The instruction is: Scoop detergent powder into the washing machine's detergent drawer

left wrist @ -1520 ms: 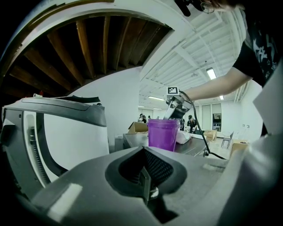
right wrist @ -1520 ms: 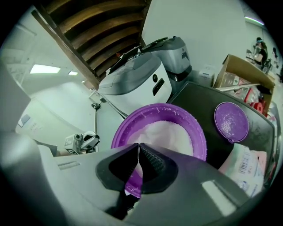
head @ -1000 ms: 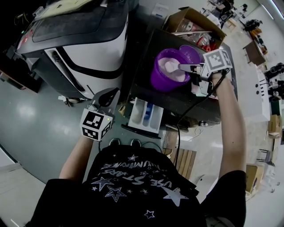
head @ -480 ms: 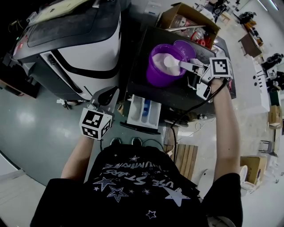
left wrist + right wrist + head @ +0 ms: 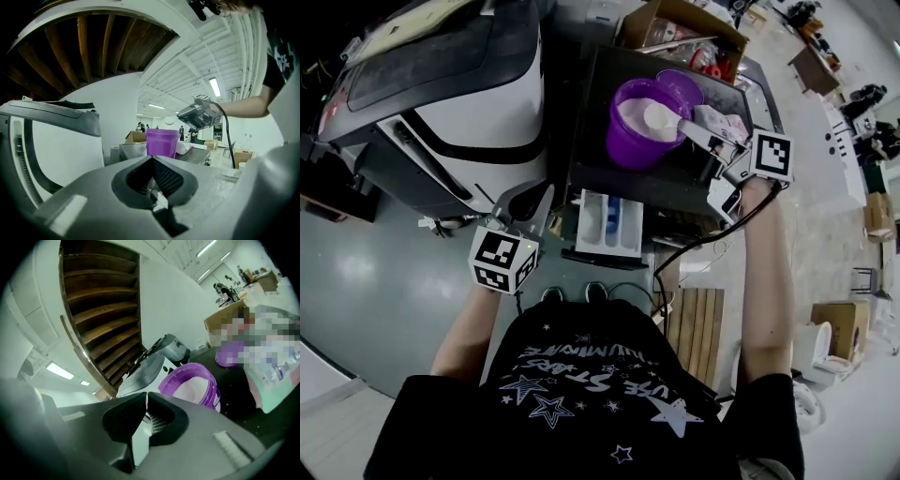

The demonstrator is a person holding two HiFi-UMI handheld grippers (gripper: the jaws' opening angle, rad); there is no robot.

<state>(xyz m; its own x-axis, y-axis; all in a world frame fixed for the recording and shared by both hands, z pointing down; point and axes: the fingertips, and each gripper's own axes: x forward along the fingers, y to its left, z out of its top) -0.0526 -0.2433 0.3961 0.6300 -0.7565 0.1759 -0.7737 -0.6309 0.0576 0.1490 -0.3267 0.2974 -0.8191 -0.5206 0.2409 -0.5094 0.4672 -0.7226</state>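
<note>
Scoop (image 5: 664,119): white plastic, bowl heaped with white powder. It is held just above the rim of the purple tub (image 5: 623,150), bowl over the powder, handle running back to the right. From the left gripper view the bowl sits clear of the rim, not buried.

Right gripper (image 5: 712,145): jaws clamped on the scoop's handle. Its own view shows the thin white strip pinched between the pads.

Tub stands open on the dark top of the washing machine (image 5: 675,192). Its purple lid (image 5: 686,86) lies just behind it and a detergent bag (image 5: 720,122) is beside it.

Detergent drawer (image 5: 586,225): pulled out of the machine's front, below and nearer than the tub. It has several compartments, the middle one with a blue insert. No powder can be made out in any of them.

Left gripper (image 5: 530,204): jaws together with nothing between them. It hangs low, left of the drawer and well apart from the tub.

A white-and-black appliance (image 5: 469,103) stands to the left, and a cardboard box (image 5: 675,19) lies beyond the machine.

Step, as I judge it: scoop loaded, transfer not begun. The next move calls for carrying the bowl level off the machine's edge, lowering it over a drawer compartment and tipping slowly. I cannot tell which compartment. Risk: a heaped load spills if the scoop tilts early.
</note>
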